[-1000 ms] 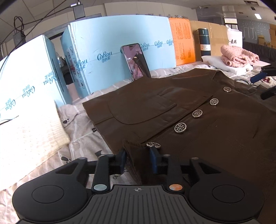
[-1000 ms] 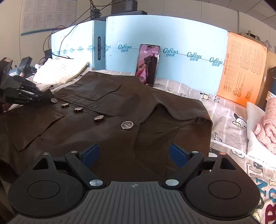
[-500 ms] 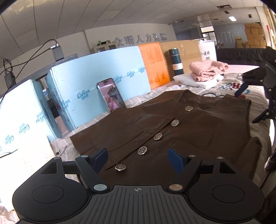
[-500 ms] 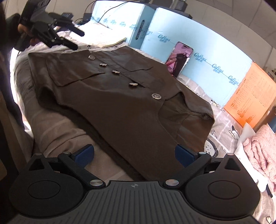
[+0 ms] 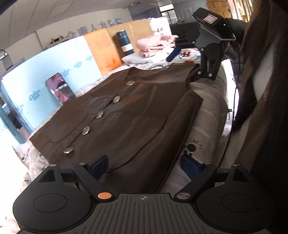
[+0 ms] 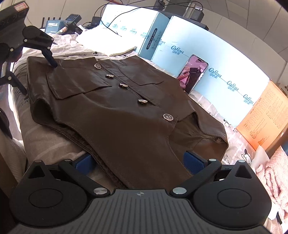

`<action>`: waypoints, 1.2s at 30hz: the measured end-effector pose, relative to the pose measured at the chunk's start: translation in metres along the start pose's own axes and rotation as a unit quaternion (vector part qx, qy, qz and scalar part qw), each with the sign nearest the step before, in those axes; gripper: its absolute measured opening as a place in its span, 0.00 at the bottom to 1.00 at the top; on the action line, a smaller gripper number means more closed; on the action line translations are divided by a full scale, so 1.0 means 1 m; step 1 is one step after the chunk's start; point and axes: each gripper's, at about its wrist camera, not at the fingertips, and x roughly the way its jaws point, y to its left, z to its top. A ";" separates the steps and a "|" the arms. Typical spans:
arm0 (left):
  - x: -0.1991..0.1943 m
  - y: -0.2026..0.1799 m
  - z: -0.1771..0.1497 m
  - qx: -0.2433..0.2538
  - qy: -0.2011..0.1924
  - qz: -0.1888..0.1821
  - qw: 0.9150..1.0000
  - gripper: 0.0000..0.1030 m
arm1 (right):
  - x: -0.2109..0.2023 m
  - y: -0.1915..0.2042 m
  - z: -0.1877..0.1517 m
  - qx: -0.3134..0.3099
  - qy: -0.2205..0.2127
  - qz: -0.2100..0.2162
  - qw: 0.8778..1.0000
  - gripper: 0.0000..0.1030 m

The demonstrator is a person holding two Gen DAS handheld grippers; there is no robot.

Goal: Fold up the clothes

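Left claw point(image 5: 144, 165) gapes over vest point(image 5: 129, 111) near "CoRou" boards point(image 6: 212, 59).

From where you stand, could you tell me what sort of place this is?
Probably an office or storeroom set up for recording: a brown vest on a sheet-covered surface, foam boards behind, stacked cartons beyond.

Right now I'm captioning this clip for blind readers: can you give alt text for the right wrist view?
A brown buttoned vest lies flat on a printed bedsheet, its near edge between the open right tool. The left tool hovers at its far corner; a phone leans on blue boxes behind.
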 end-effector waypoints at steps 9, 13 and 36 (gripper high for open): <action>-0.004 0.014 -0.002 0.012 -0.019 0.075 0.997 0.17 | 0.002 -0.001 -0.025 -0.040 0.001 -0.149 0.988 0.52; -0.013 0.014 0.003 0.001 -0.040 0.077 0.996 0.09 | -0.004 -0.002 -0.021 -0.027 0.010 -0.097 0.995 0.04; 0.069 0.211 0.077 0.004 -0.038 0.111 0.993 0.09 | 0.084 -0.158 0.088 -0.029 -0.051 -0.036 0.998 0.03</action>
